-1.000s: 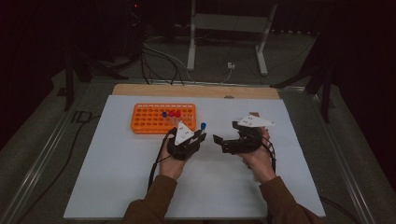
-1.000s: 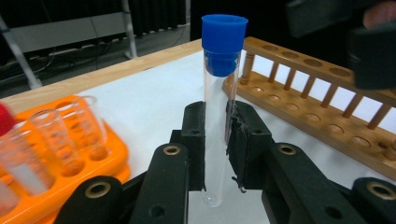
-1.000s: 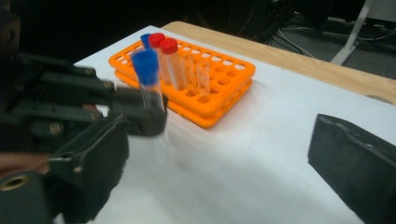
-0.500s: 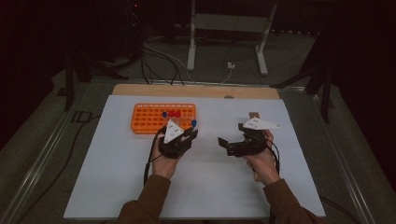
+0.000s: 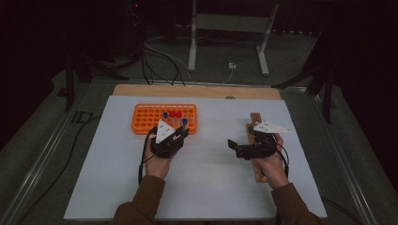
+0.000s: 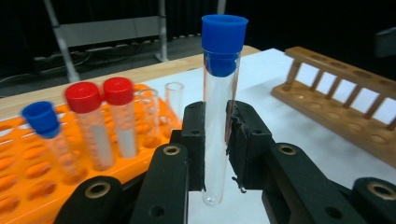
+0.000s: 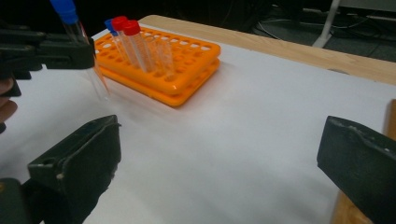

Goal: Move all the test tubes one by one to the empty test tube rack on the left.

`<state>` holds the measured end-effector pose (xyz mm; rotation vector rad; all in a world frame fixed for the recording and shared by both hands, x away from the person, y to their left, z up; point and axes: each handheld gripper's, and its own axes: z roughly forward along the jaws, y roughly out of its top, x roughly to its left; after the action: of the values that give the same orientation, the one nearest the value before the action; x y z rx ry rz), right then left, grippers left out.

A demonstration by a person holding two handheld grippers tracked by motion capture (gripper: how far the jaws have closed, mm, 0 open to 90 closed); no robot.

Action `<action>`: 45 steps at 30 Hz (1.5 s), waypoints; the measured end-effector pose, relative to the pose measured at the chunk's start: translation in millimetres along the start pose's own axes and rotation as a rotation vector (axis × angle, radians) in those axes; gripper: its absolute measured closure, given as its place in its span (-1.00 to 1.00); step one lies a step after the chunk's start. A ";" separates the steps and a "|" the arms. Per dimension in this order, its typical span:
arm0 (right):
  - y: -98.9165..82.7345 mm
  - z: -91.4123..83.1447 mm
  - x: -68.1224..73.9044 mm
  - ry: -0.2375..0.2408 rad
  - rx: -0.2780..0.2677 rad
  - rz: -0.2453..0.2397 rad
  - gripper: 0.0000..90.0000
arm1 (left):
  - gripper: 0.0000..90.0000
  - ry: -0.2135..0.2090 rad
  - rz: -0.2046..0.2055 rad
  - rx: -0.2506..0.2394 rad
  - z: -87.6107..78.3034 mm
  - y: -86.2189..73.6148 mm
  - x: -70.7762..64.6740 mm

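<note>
High view: left gripper [image 5: 180, 132] just before orange rack [image 5: 145, 119]; right gripper [image 5: 233, 145] beside wooden rack [image 5: 255, 118], over white mat [image 5: 211, 187]

Left gripper view: blue-capped tube [image 6: 219, 93] pinched upright between jaws; red-capped tubes [image 6: 105, 119] at left

Right gripper view: jaws spread wide, just opened, nothing between; tube far left

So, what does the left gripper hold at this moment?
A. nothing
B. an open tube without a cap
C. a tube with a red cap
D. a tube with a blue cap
D: in the left gripper view, the left gripper is shut on a clear tube with a blue cap, held upright.
</note>
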<state>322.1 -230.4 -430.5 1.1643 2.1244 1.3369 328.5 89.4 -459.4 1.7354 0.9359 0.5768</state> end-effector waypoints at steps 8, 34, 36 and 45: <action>-6.5 -9.8 -6.7 -0.022 -0.016 0.022 -1.00 | 0.73 0.054 -0.011 -0.006 -4.4 0.4 11.4; -14.8 -26.9 -15.1 -0.033 -0.058 0.066 -1.00 | 0.72 0.269 -0.044 -0.015 -10.5 2.6 53.6; -14.8 -27.1 -15.2 -0.029 -0.059 0.072 -1.00 | 0.72 0.285 -0.050 -0.008 -8.8 1.8 57.4; -14.3 -26.7 -15.1 -0.018 -0.064 0.081 -1.00 | 0.72 0.335 -0.097 -0.019 4.1 0.2 69.7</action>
<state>306.6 -260.6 -431.8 1.2433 2.0263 1.4133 372.1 143.7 -464.6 1.5941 1.2359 0.8261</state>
